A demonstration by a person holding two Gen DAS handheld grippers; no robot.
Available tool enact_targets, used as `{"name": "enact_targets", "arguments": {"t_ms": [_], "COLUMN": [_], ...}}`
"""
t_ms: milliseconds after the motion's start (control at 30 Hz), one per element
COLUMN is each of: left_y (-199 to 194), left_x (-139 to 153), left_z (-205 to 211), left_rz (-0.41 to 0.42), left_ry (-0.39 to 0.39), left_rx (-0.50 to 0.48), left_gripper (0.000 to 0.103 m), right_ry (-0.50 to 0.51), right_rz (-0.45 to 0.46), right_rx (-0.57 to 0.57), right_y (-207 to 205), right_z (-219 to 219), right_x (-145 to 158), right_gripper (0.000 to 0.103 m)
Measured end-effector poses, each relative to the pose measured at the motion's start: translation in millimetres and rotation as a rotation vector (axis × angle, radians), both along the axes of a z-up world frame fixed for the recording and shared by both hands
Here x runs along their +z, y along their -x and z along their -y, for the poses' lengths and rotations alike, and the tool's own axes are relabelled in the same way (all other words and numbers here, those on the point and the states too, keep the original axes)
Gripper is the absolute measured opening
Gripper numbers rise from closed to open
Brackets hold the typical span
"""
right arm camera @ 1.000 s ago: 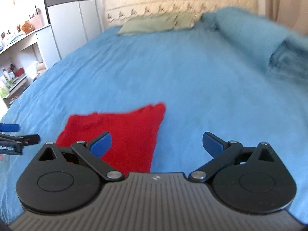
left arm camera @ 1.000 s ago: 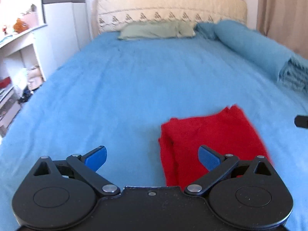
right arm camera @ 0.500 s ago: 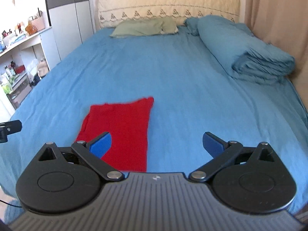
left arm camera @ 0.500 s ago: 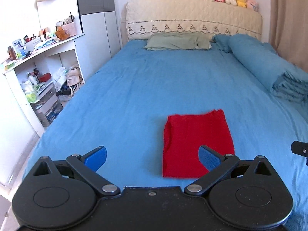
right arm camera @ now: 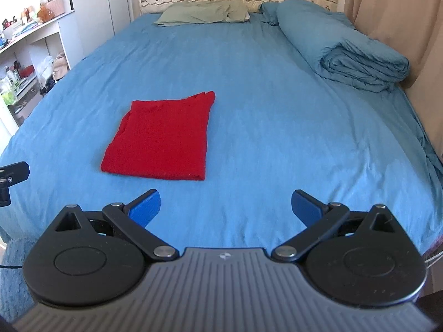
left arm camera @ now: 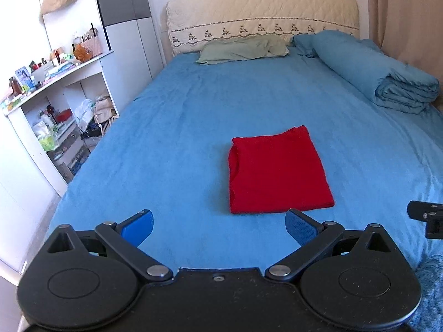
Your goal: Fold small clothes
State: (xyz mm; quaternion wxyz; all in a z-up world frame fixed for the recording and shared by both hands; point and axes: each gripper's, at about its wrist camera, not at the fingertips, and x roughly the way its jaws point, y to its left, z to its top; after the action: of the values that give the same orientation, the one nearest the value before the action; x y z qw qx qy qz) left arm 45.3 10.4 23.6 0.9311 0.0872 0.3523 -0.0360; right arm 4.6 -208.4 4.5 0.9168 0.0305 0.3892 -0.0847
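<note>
A red garment (left arm camera: pixel 278 170) lies folded into a flat rectangle on the blue bed sheet (left arm camera: pixel 193 127). It also shows in the right wrist view (right arm camera: pixel 163 138), left of centre. My left gripper (left arm camera: pixel 218 228) is open and empty, held back near the foot of the bed, short of the garment's near edge. My right gripper (right arm camera: pixel 225 207) is open and empty, to the right of the garment and short of it. Neither gripper touches the cloth.
A rolled blue duvet (left arm camera: pixel 387 77) lies along the bed's right side and a green pillow (left arm camera: pixel 243 49) at the headboard. White shelves (left arm camera: pixel 49 105) with clutter stand left of the bed. A curtain (right arm camera: pixel 393 13) hangs on the right.
Both grippers have pulled back and up from the garment toward the foot of the bed. The garment lies in the same folded shape. Both stay open.
</note>
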Motion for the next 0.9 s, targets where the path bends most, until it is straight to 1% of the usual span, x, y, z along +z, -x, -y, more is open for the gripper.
{"name": "enact_targets", "arguments": {"t_ms": [133,667,900], "left_y": [5.6,10.0,10.9], "left_x": [2.6,5.9,6.9], "left_z": [-2.1,-10.9,-14.4], "left_rz": [0.005,0.021,0.024], "left_ry": [0.029,0.070,0.076], "left_rx": [-0.001,0.008,0.007], "left_gripper": [0.103,0.103,0.103], "right_ry": [-0.005,0.003,0.004], "right_rz": [0.010,0.015,0.010], "right_rx": [-0.001,-0.013,-0.012], "right_y": [5.4,7.6,7.3], "right_z": [-3.1,-2.6,-2.6], "right_x": [2.4,7.9,7.9], "right_gripper": [0.103,0.103,0.103]}}
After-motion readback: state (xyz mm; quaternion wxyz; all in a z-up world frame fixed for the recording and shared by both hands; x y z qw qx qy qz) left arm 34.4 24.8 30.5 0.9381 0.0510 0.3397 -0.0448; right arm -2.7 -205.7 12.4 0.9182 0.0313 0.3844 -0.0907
